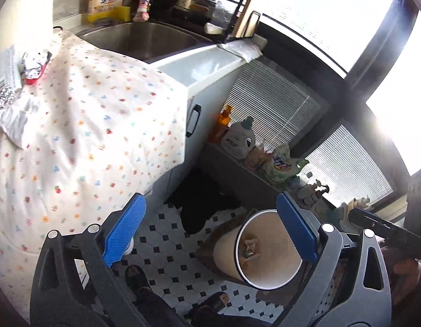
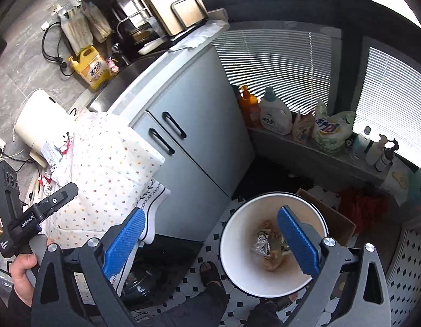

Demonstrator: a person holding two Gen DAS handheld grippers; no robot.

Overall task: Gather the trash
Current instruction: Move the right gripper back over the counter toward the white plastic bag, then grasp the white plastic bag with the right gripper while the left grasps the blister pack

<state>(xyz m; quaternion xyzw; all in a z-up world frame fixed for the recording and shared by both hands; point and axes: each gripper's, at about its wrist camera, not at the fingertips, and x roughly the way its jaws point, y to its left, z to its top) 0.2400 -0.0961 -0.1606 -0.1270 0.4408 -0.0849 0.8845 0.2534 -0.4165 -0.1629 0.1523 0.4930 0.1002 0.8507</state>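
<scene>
**A:** Left wrist view. What is shown?

**B:** The left gripper [image 1: 210, 234] has its jaws spread wide with nothing between them. Below it on the tiled floor [image 1: 166, 245] stands the open waste bin [image 1: 267, 250], a scrap of trash [image 1: 250, 248] lying at its bottom. To the left, the bench carries a flower-print cloth [image 1: 87, 125]; crumpled wrappers [image 1: 33, 65] and a foil scrap [image 1: 4, 98] rest at its far edge, near the sink [image 1: 139, 38]. The right gripper's handle shows at the right margin.

**A:** And the right wrist view?

**B:** The right gripper [image 2: 210, 239] likewise has its jaws fully apart and empty, poised above the waste bin [image 2: 237, 267], in which a foil wad [image 2: 260, 244] and brownish scraps lie. The flower-print cloth [image 2: 106, 163] sits to the left, with more wrappers [image 2: 55, 150] beside a white appliance [image 2: 38, 120]. The person's left hand [image 2: 22, 275] grips the other tool at lower left. A grey cabinet [image 2: 199, 141] stands behind.

**A:** Which step is in hand?

**B:** Probably the return to the bench for remaining litter; both tools are empty and the bin already holds pieces.

**A:** How is it done well?

**B:** Keep the jaws wide on approach, come down over one wrapper, close on the wrapper alone without snagging the cloth, then release squarely over the bin mouth.
</scene>
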